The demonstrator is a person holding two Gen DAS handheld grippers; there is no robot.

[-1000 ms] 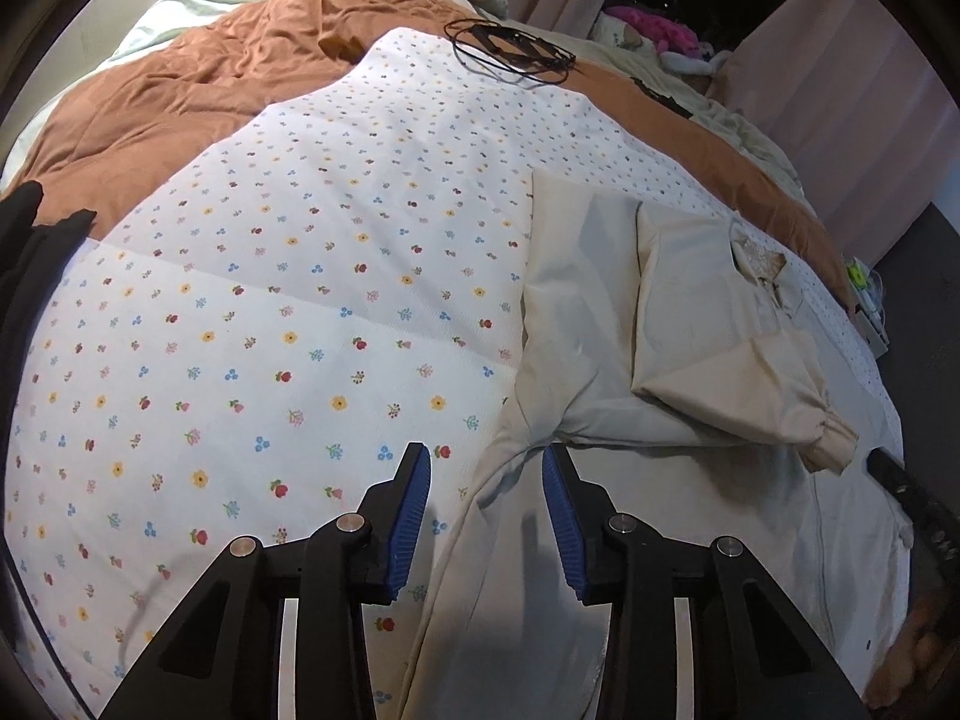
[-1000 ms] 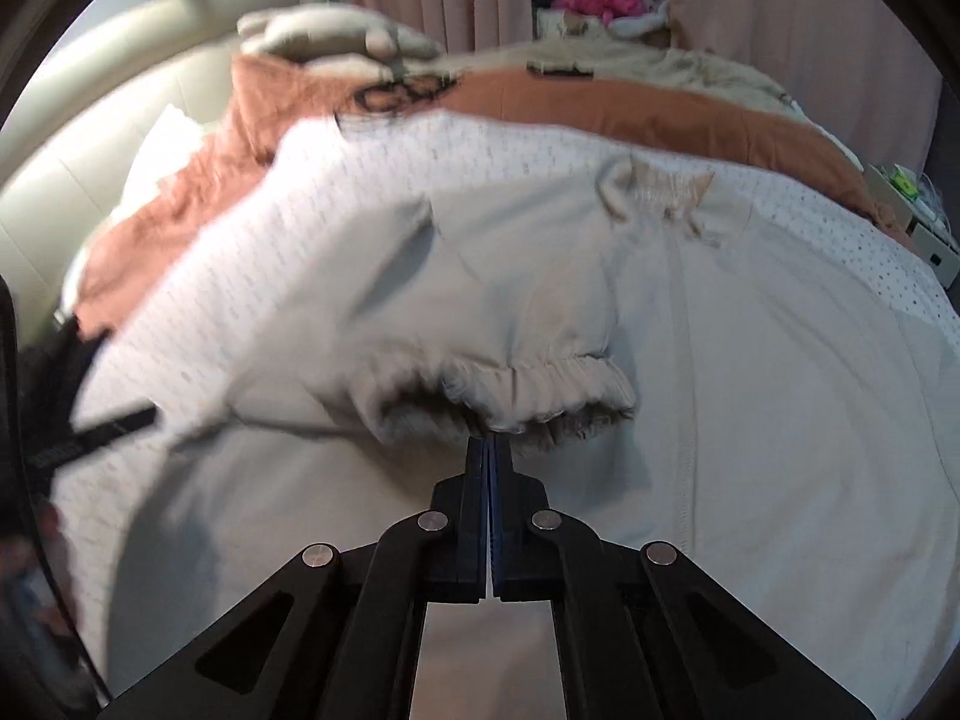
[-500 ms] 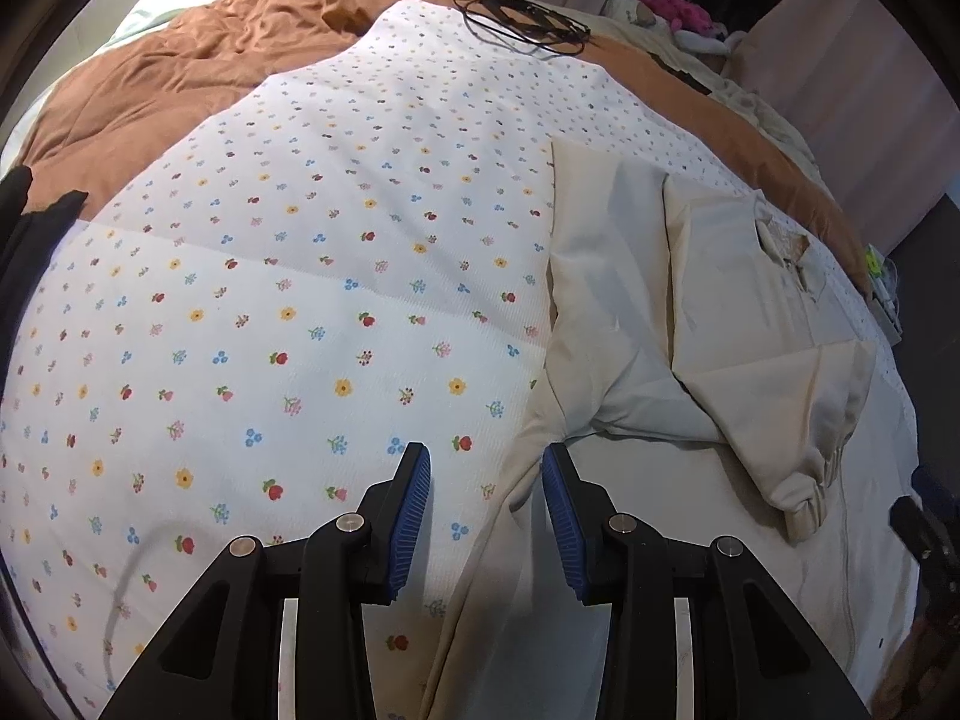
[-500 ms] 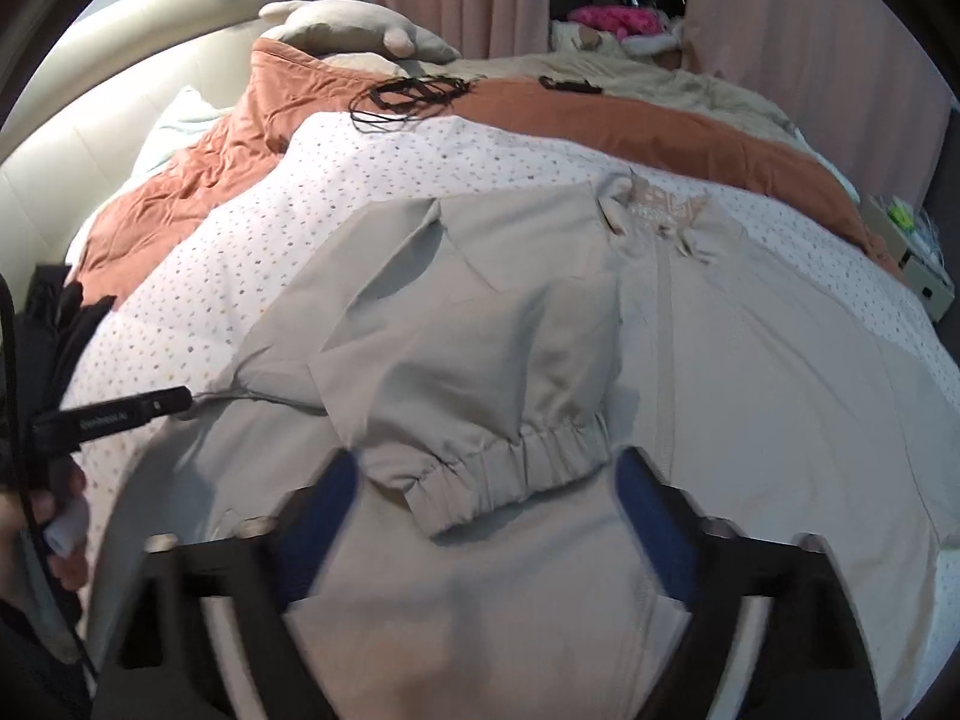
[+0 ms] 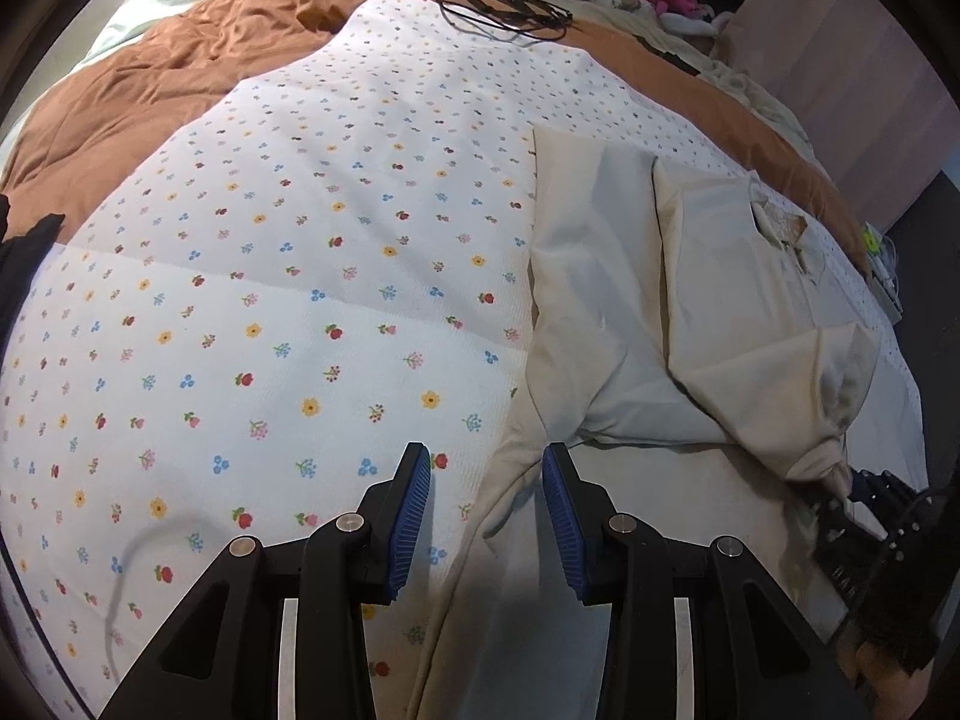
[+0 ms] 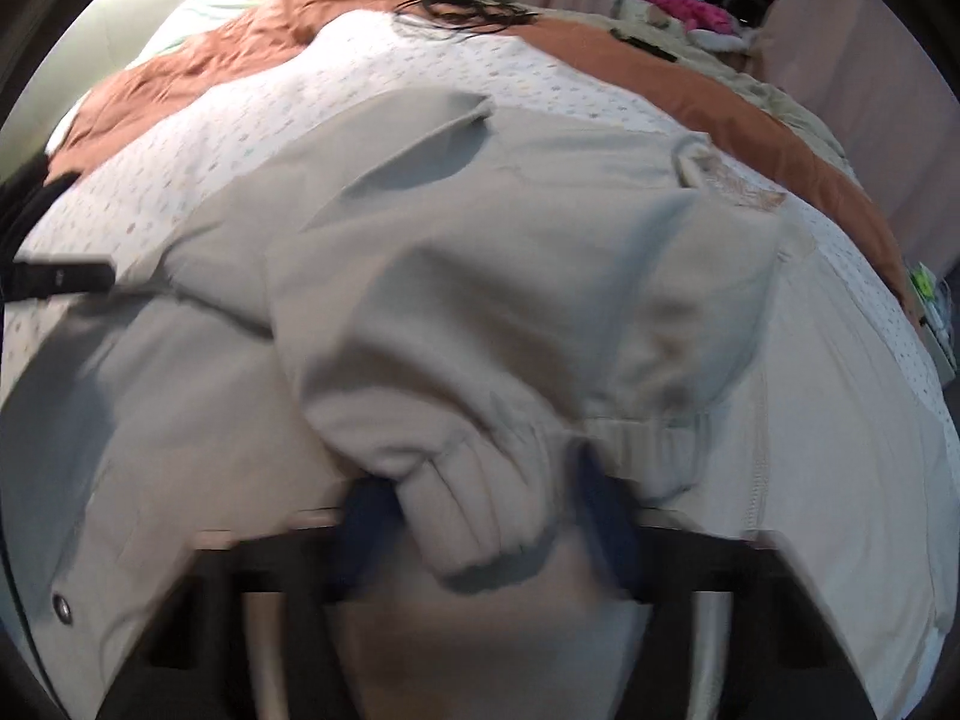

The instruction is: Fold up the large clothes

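Note:
A large beige jacket (image 5: pixel 606 324) lies spread on a floral bedspread (image 5: pixel 270 276), with one sleeve folded across its body. My left gripper (image 5: pixel 486 516) is open and empty, its blue pads straddling the jacket's left side edge near the armpit. In the right wrist view the jacket (image 6: pixel 480 252) fills the frame. My right gripper (image 6: pixel 480 516) is open, blurred by motion, with the elastic sleeve cuff (image 6: pixel 480 516) lying between its fingers. The right gripper also shows in the left wrist view (image 5: pixel 864 516) at the cuff.
A rust-brown quilt (image 5: pixel 168 78) covers the far side of the bed. A coiled black cable (image 5: pixel 504 6) lies on it. Pink curtains (image 5: pixel 852 60) hang at the back right. Dark cloth (image 5: pixel 18 252) sits at the left edge.
My right gripper opened, letting the sleeve cuff go, and has now moved forward so the cuff lies between its fingers. The left gripper stayed open over the jacket's edge.

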